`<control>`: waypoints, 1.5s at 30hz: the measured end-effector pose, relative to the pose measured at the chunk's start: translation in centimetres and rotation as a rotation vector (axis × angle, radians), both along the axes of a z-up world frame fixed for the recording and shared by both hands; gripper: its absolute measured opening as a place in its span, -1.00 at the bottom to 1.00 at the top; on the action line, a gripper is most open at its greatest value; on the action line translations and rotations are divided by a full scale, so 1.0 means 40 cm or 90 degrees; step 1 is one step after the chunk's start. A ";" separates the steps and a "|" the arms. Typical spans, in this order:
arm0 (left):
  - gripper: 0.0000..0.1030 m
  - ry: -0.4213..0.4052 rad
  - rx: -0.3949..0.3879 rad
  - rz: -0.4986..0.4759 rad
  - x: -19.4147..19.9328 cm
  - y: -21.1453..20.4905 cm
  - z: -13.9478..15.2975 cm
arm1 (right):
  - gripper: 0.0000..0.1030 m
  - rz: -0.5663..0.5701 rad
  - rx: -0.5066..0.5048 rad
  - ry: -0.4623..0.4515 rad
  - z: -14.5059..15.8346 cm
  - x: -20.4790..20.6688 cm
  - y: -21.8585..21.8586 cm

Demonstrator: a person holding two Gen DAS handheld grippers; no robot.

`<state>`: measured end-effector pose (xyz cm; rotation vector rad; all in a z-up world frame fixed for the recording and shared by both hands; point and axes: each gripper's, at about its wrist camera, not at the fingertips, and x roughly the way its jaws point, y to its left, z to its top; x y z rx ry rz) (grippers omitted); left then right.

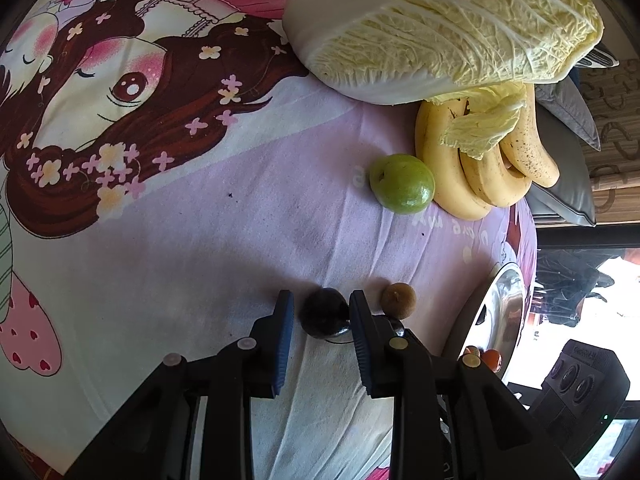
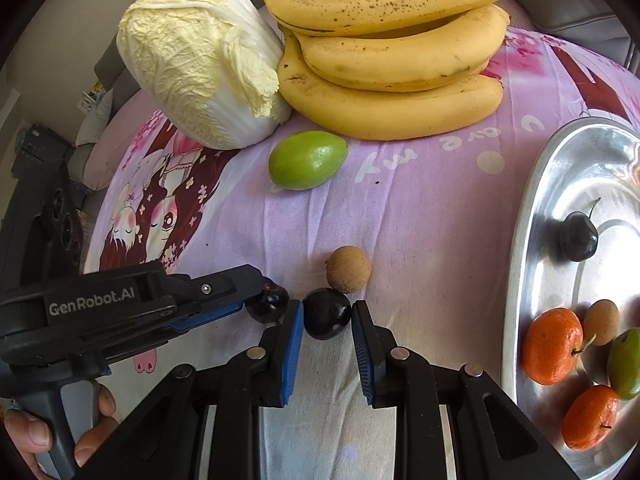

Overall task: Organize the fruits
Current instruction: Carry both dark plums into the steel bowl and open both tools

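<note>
The left tongs [image 1: 322, 314] stand with their blue-padded fingers [image 1: 285, 320] on either side of a dark purple round plum [image 1: 323, 312] lying on the pink cartoon-printed bedsheet [image 1: 200, 220]; one finger touches the plum, the other stands just off it, so the grip is not closed. In the right wrist view these left tongs [image 2: 268, 300] come in from the side at that same plum [image 2: 267, 303]. The right tongs [image 2: 326, 316] straddle a second dark purple round plum [image 2: 327, 313], fingers close to its sides, with a slight gap on one side; whether they press it I cannot tell.

Taking the small brown round longan [image 2: 348, 269] as landmark: the second plum touches it on the near side, and the first plum lies just beyond that. The green oval fruit [image 2: 307, 159], yellow banana bunch [image 2: 392, 60] and pale napa cabbage [image 2: 200, 60] lie farther off. The shiny metal tray [image 2: 532, 240] lies to the longan's right, holding another dark plum [image 2: 579, 236], two orange tangerines [image 2: 554, 346], a second longan [image 2: 601, 322] and a green fruit [image 2: 625, 364].
</note>
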<state>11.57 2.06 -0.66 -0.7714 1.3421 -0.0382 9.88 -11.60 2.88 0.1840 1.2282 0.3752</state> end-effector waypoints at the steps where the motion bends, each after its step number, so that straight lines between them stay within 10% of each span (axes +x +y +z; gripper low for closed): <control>1: -0.43 0.000 0.001 -0.006 0.000 -0.005 0.001 | -0.48 -0.004 0.000 0.000 0.001 0.000 -0.005; 27: -0.44 -0.058 0.029 -0.021 -0.019 0.038 0.104 | -0.48 -0.041 0.030 -0.039 0.072 -0.020 -0.082; 45: -0.44 -0.152 0.074 -0.195 -0.002 -0.248 0.216 | -0.48 -0.236 0.045 -0.080 0.136 -0.052 -0.386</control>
